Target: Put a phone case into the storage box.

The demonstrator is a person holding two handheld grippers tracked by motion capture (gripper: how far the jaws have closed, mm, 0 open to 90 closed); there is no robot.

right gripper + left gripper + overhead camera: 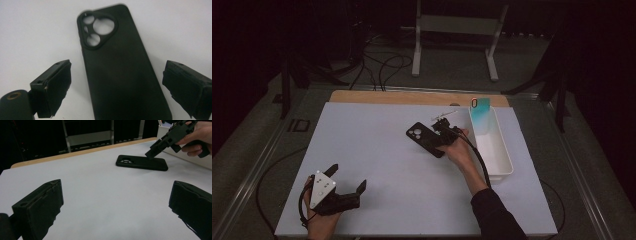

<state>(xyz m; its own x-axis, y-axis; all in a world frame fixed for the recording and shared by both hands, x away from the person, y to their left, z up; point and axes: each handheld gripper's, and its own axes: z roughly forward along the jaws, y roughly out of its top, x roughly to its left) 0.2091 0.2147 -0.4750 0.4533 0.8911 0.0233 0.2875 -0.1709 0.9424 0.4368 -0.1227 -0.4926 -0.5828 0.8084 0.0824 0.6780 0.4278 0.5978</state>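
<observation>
We see black left tongs (pixel 348 181) topped by a grey three-cornered plate (pixel 321 188) dotted with small holes, a black cable looping behind. Our right tongs (pixel 439 131) are black too, dark sleeve (pixel 497 215) trailing.

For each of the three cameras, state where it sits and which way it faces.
High view: above the person's side, facing forward and down on the white table; both forearms, left tongs, right tongs.
Left gripper view: on the left tongs, low, facing across the table toward the black phone case; own open jaws.
Right gripper view: on the right tongs, facing down at the case; own open jaws.
All three share the case.
</observation>
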